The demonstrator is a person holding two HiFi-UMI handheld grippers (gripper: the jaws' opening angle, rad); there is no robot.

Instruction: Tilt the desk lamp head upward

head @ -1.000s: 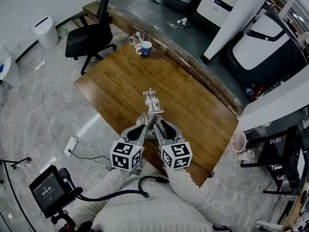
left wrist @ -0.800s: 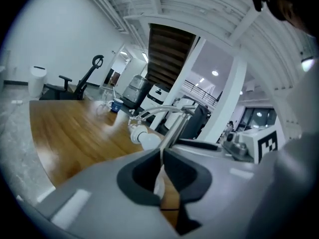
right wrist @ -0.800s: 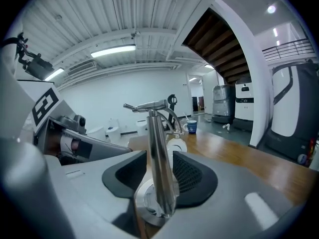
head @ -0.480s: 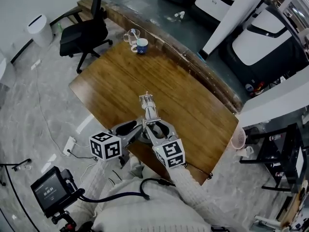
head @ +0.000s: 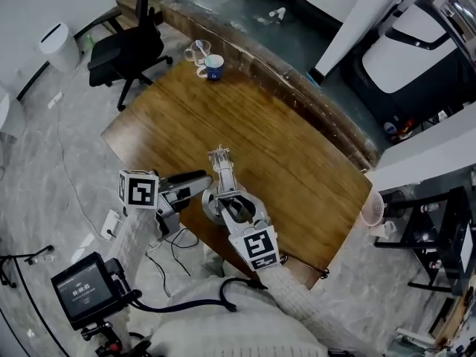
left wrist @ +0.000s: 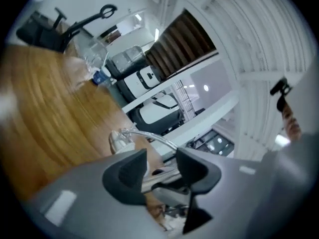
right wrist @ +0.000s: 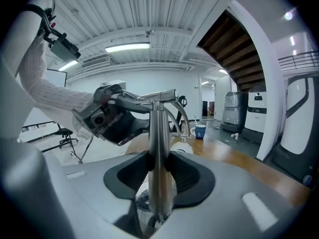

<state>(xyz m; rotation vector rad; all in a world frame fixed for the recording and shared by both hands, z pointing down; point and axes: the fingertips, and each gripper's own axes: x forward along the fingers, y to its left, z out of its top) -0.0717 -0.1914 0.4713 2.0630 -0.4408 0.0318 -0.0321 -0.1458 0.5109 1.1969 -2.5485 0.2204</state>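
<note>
A silver desk lamp (head: pixel 222 178) stands near the front edge of the wooden table (head: pixel 297 162). My right gripper (head: pixel 235 208) is low on its upright pole (right wrist: pixel 158 153). The jaws are closing and both pads press the pole. The lamp head (right wrist: pixel 155 95) lies level at the top of the pole. My left gripper (head: pixel 199 181) hangs off the table's left front edge and points right at the lamp. Its jaws (left wrist: pixel 160 169) are opening. A silver piece of the lamp (left wrist: pixel 122 138) shows beyond their gap, and the pads touch nothing.
A blue mug (head: pixel 213 67) and a glass cup (head: pixel 196 50) sit at the table's far corner. On the floor to the left are a black office chair (head: pixel 126 50), a white bin (head: pixel 61 47), a power strip (head: pixel 111 224) with cables and a camera monitor (head: pixel 85 292).
My left gripper has let go of the lamp, opened its jaws and swung out to the left past the table edge. My right gripper has stayed on the pole.
</note>
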